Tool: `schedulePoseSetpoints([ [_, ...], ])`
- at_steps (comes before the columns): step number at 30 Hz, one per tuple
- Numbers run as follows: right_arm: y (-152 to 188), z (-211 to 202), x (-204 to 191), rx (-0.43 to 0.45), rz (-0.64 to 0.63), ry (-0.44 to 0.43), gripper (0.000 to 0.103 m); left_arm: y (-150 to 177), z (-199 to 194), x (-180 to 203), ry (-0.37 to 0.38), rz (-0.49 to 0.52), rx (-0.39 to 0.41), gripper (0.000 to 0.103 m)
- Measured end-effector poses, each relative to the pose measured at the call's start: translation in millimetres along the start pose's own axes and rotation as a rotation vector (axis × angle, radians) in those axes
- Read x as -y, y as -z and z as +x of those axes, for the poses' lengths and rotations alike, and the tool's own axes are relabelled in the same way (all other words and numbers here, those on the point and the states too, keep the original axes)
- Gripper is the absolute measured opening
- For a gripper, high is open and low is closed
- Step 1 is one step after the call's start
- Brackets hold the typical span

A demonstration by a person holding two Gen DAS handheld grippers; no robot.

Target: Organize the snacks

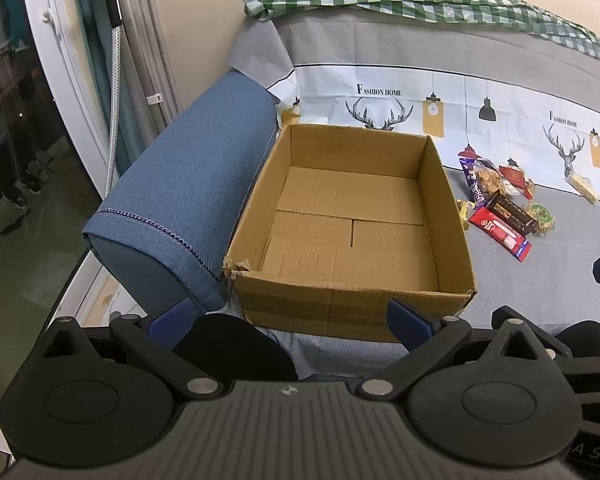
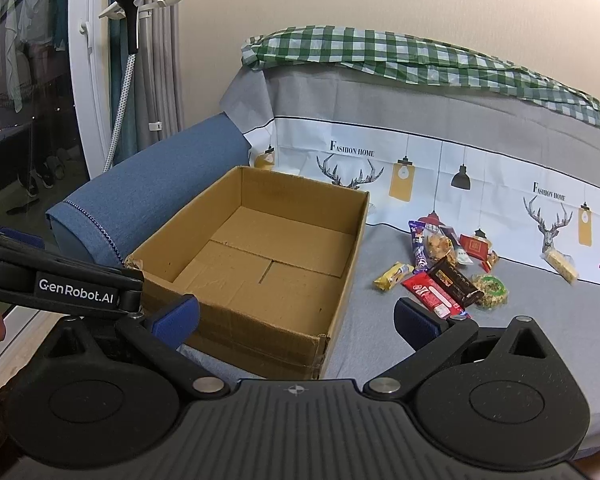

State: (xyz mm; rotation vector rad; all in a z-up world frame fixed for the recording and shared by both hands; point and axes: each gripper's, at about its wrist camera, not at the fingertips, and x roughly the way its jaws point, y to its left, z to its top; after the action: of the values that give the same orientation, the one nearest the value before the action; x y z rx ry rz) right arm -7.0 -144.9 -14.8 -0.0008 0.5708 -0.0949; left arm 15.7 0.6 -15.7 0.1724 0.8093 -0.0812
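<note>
An open cardboard box (image 1: 352, 296) (image 2: 260, 332) sits empty on the grey sofa seat. To its right lies a pile of wrapped snacks (image 1: 500, 204) (image 2: 448, 268): a red bar (image 2: 430, 292), a dark bar (image 2: 454, 280), a purple packet (image 2: 418, 246), a small yellow one (image 2: 392, 276), and a pale bar (image 2: 562, 266) lying apart. My left gripper (image 1: 292, 316) hangs open just before the box's near wall, holding nothing. My right gripper (image 2: 296, 316) is open too, near the box's front right corner, short of the snacks.
A blue sofa armrest (image 1: 188, 200) flanks the box's left side. A printed cover (image 2: 460, 176) and a green checked cloth (image 2: 380, 56) drape the backrest. A garment steamer (image 2: 128, 20) and a glass door stand at the left. The left gripper's body (image 2: 60, 284) crosses the right view's left edge.
</note>
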Motion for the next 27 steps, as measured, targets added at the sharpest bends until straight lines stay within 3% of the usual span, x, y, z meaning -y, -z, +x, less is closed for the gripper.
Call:
schedulePoseSetpoints([
  [9,10,13,14,0.033,-0.014,0.017,0.102,-12,8,9,0.020,0.025,-0.033,0.103],
  [13,7,23,45,0.031,0.087,0.064,0.102,-29,16,28,0.053,0.069,-0.032,0.103],
  [20,26,69,155,-0.031,0.367,0.251,0.102,-78,44,85,0.013,0.193,-0.024,0.103],
  [24,31,115,237,-0.079,0.503,0.314,0.102,-110,69,126,0.034,0.225,-0.052,0.103],
  [27,38,154,290,-0.135,0.570,0.407,0.102,-133,92,165,0.078,0.262,-0.083,0.103],
])
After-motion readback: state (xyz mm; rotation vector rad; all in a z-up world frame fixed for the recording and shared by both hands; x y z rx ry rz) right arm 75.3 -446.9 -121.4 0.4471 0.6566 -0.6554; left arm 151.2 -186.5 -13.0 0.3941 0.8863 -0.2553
